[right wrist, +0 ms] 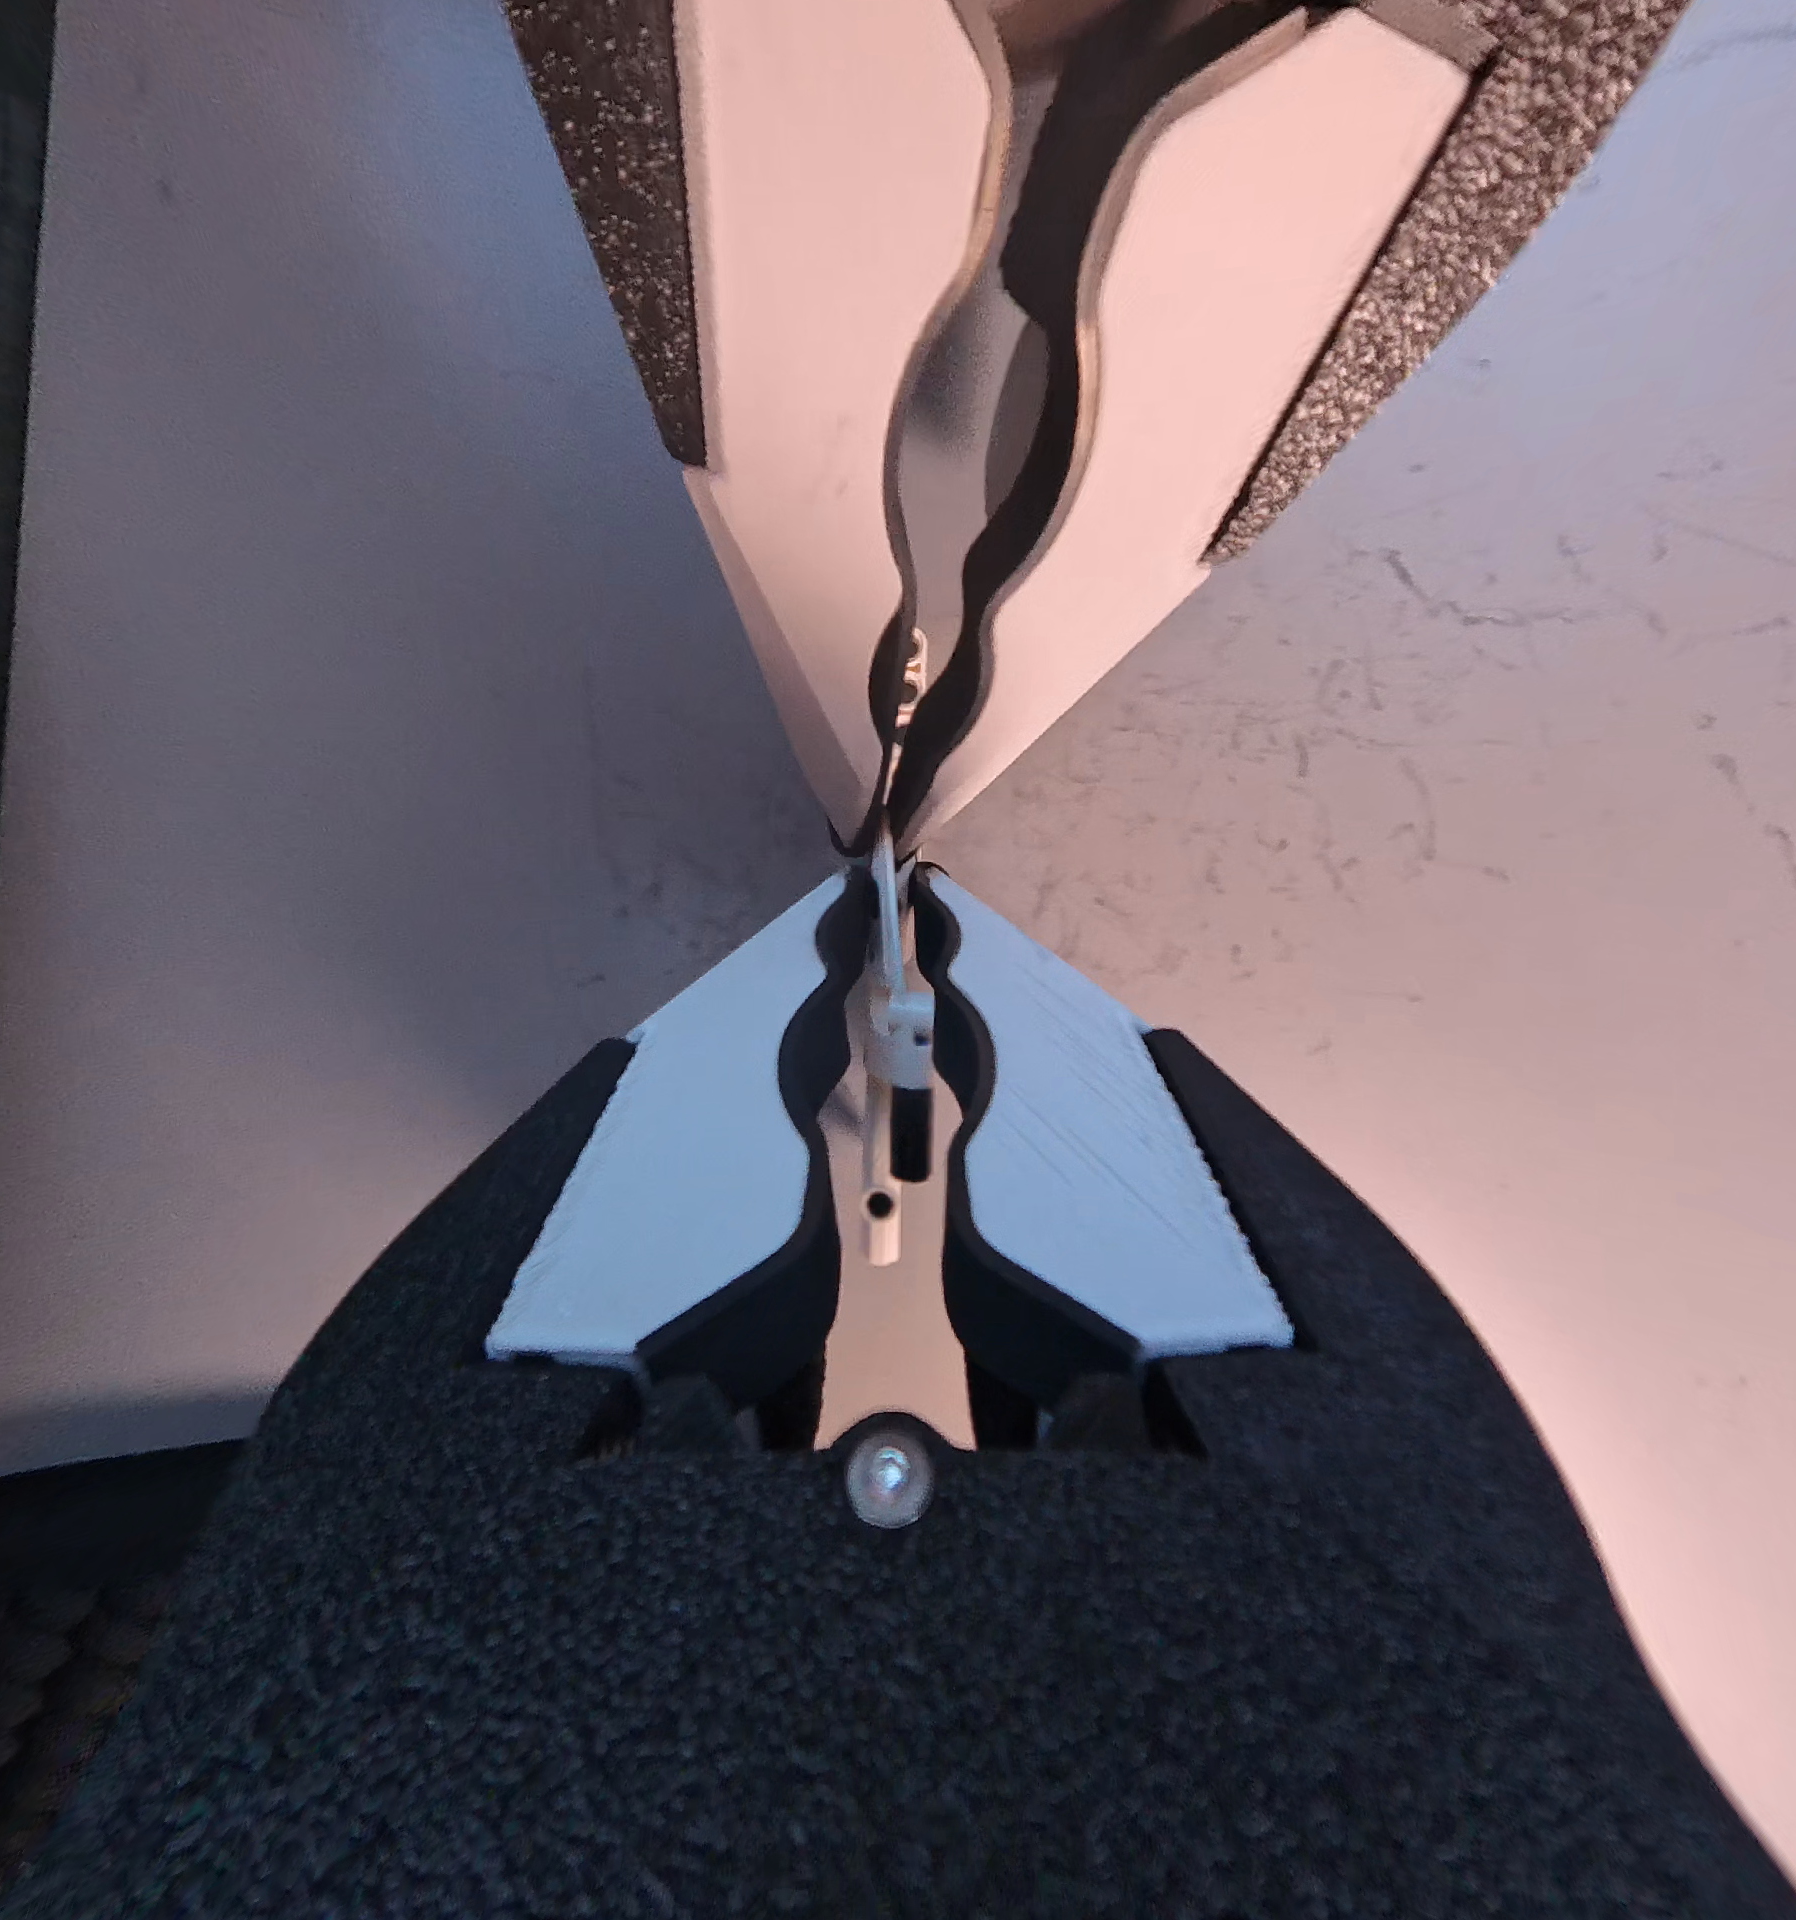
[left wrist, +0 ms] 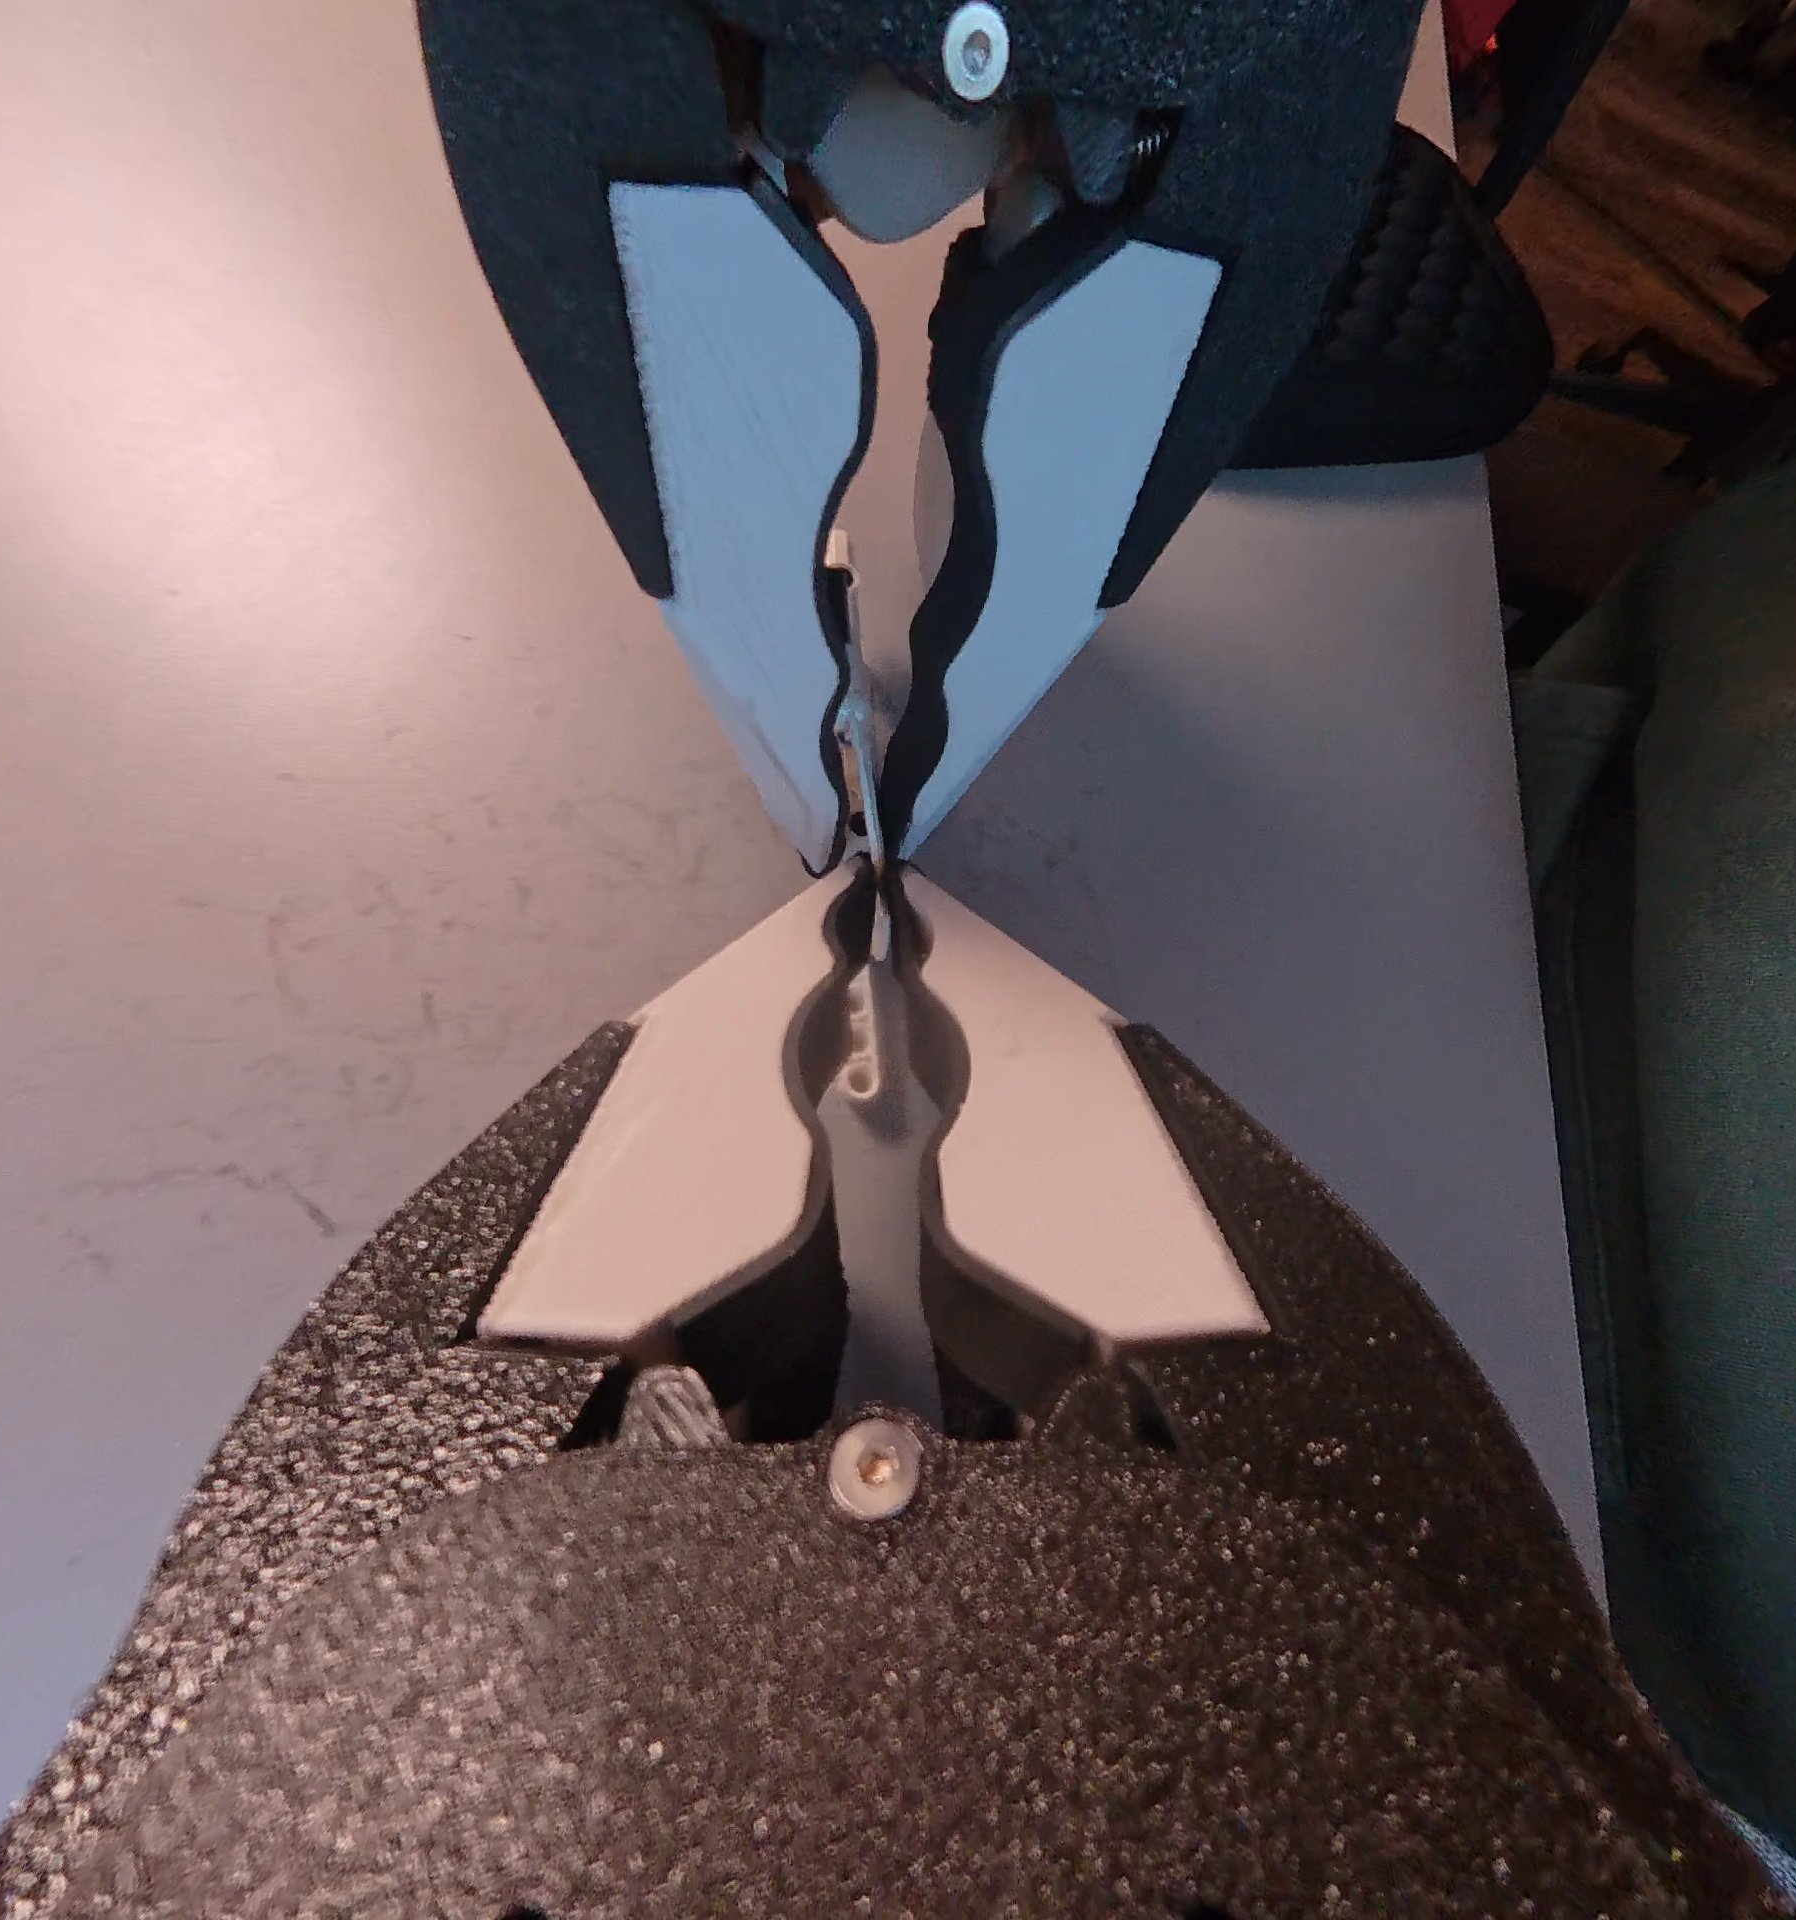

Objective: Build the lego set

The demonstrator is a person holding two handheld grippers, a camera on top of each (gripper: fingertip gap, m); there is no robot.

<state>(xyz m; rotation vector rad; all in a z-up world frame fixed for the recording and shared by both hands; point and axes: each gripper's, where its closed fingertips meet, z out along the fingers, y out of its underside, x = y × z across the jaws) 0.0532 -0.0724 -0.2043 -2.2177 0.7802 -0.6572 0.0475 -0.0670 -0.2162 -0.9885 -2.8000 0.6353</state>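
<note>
Left gripper (left wrist: pixel 878 914) clamped on a thin grey lego piece (left wrist: pixel 878 1049); right gripper (right wrist: pixel 889 883) clamped on a slim white lego assembly (right wrist: pixel 889 1039), tip to tip above the tabletop (left wrist: pixel 250 727) near its right edge. Parts judged light, rigid, small, slippery; grip flat faces.

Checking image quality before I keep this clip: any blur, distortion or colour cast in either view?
Left wrist view: wide-angle bending; the thin white lego piece is soft. Right wrist view: pinkish cast on the scuffed pale table; the far speckled black-and-white left gripper is slightly blurred.
</note>
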